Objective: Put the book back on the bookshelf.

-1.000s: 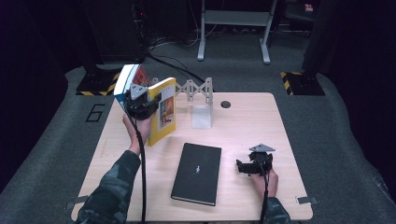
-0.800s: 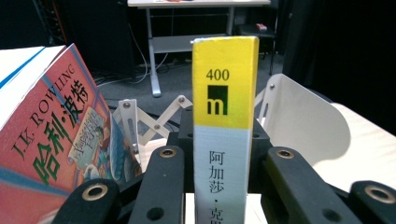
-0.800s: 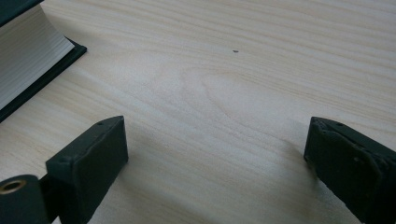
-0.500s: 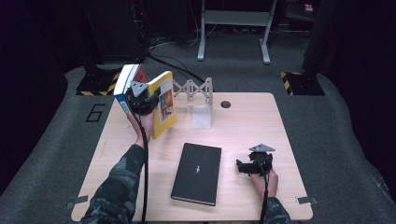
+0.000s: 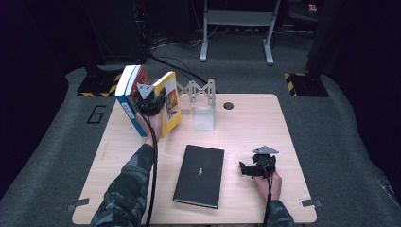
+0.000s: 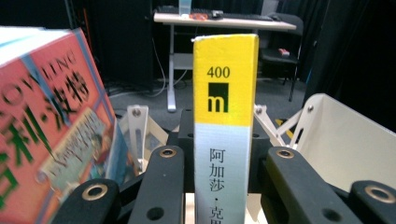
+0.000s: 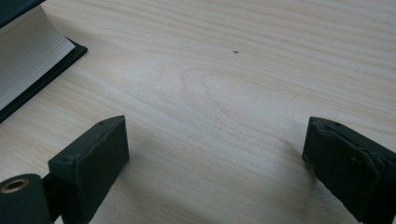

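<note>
The left gripper [image 5: 152, 100] stood raised above the table's far left corner, forearm stretched forward, its jaws pinching the yellow book [image 6: 225, 126] by the spine — upright between the black jaws. Just left of it leaned a red-and-blue book [image 6: 51, 135]; behind it stood a white folding rack [image 5: 201, 92]. The right gripper [image 7: 215, 158] rested low on the pale wood-grain table [image 5: 250, 127], jaws spread with nothing between them — a thick black book [image 5: 199, 175] lay flat to its left. Grey carpet and dark room beyond.
</note>
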`<state>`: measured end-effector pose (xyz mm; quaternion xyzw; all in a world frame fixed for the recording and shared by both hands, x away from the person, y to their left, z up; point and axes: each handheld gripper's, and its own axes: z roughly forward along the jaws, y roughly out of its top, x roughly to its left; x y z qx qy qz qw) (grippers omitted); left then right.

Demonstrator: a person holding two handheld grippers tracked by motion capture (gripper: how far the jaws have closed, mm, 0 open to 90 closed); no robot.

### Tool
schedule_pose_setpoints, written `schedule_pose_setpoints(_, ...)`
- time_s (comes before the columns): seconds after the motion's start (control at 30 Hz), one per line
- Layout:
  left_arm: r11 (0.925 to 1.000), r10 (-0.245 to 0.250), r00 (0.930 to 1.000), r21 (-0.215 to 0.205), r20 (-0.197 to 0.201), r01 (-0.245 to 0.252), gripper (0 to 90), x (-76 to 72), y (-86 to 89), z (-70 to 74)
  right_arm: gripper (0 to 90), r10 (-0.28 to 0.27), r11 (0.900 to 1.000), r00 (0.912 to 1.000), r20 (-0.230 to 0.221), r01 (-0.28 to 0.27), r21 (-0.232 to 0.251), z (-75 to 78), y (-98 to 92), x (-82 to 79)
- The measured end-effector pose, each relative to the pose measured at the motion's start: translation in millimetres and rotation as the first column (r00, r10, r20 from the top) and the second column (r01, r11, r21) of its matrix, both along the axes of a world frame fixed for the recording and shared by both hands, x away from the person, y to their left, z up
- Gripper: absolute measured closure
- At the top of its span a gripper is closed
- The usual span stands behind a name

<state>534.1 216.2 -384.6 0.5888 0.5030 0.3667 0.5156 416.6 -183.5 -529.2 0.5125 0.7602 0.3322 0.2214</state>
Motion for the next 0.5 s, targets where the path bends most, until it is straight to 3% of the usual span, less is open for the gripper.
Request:
schedule_pose_setpoints(0.27, 0.9996, -0.028, 0.9996, 0.008, 0.006, 0.028, 75.2, -9.2, -1.3, -7.4, 6.7, -0.001, 1.000, 1.0000, 0.000, 0.001, 0.003, 0.1, 0.2, -0.5)
schedule_pose_setpoints(0.5, 0.9963, -0.072, 0.9962, 0.044, -0.050, 0.074, 74.1, -25.3, 1.5, -5.5, 6.8, -0.002, 1.000, 1.0000, 0.000, 0.002, 0.004, 0.1, 0.2, -0.6)
